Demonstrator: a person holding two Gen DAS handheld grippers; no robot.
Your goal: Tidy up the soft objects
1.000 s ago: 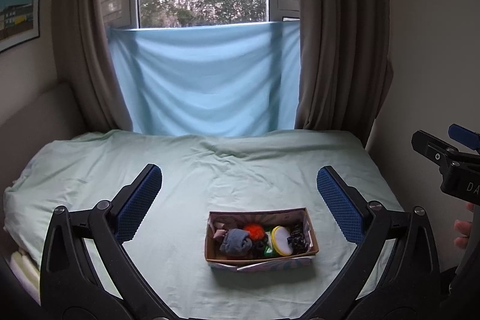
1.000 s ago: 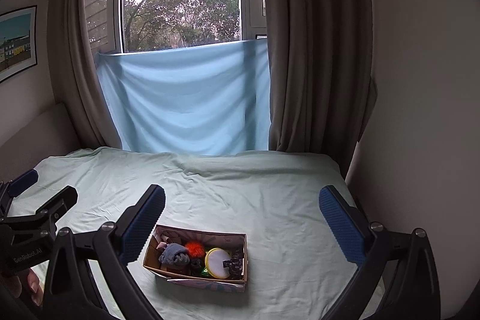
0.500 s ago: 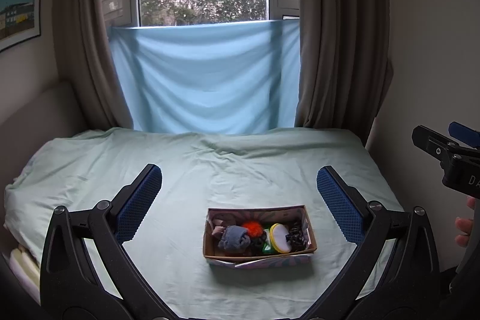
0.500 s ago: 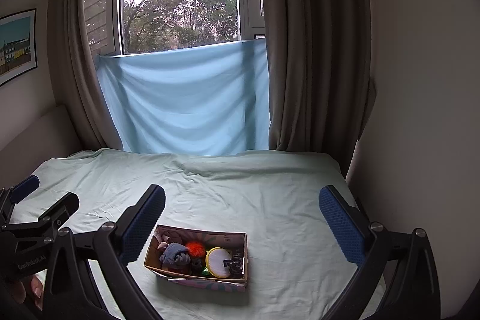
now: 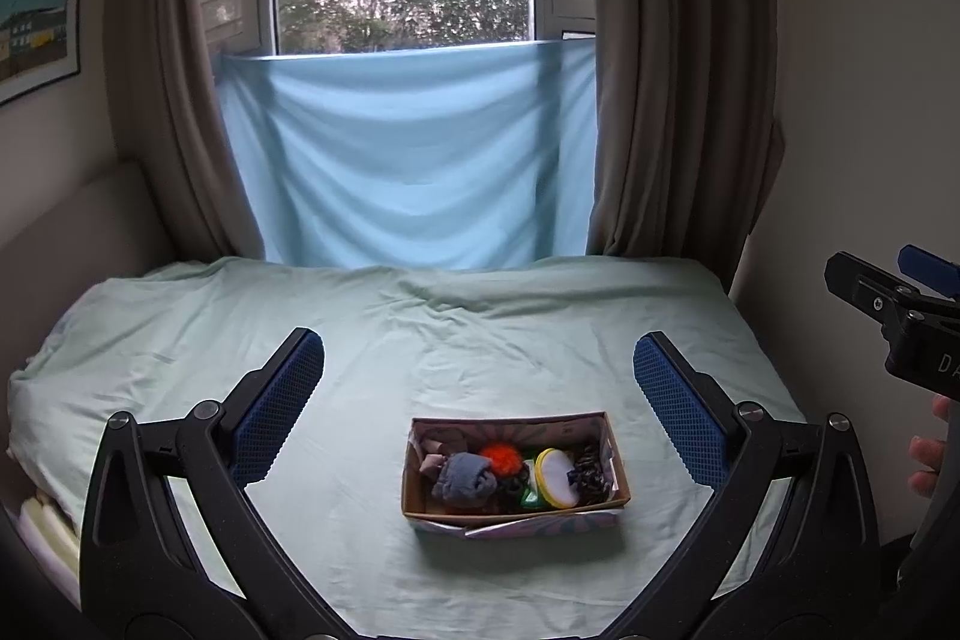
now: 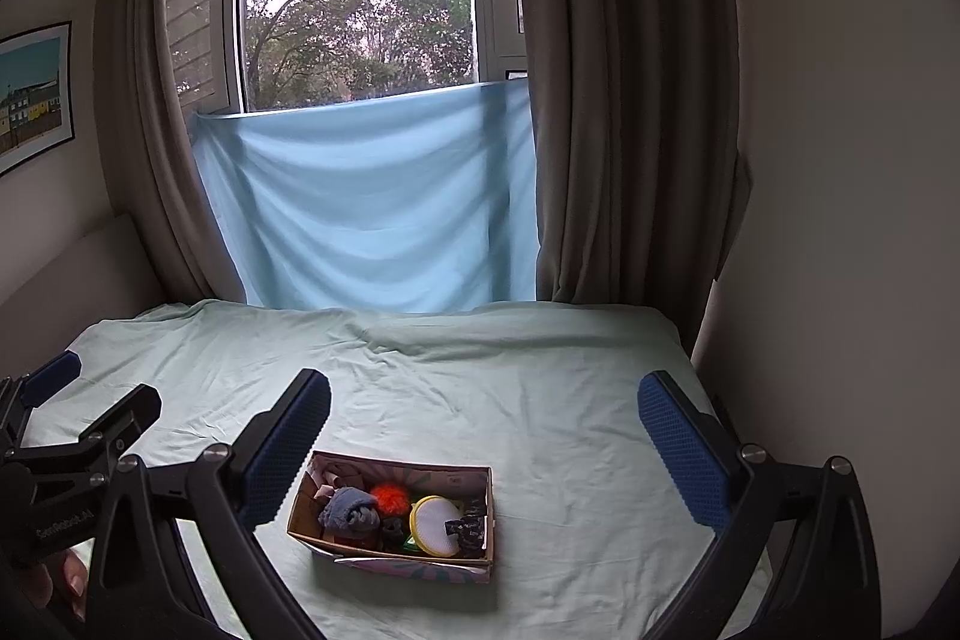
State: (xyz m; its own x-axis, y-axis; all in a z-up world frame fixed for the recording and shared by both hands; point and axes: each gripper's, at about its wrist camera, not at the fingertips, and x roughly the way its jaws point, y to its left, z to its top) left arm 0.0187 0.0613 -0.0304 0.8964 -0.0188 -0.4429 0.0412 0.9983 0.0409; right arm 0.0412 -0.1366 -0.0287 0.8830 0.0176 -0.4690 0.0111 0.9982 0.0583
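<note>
Box (image 5: pixel 515 490) of soft items ahead-below, long axis crosswise, centred to left gripper (image 5: pixel 480 400), left of right gripper (image 6: pixel 485 430); both spread wide, empty.

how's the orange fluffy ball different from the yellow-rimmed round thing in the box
The orange ball is fuzzy, bright and one colour; the round thing looks flat, with a white face inside a yellow rim. The ball sits near the box's middle toward the back wall, while the round thing leans tilted further right and looks bigger. Both lie inside the same box on the bed, touched by neither gripper.
</note>
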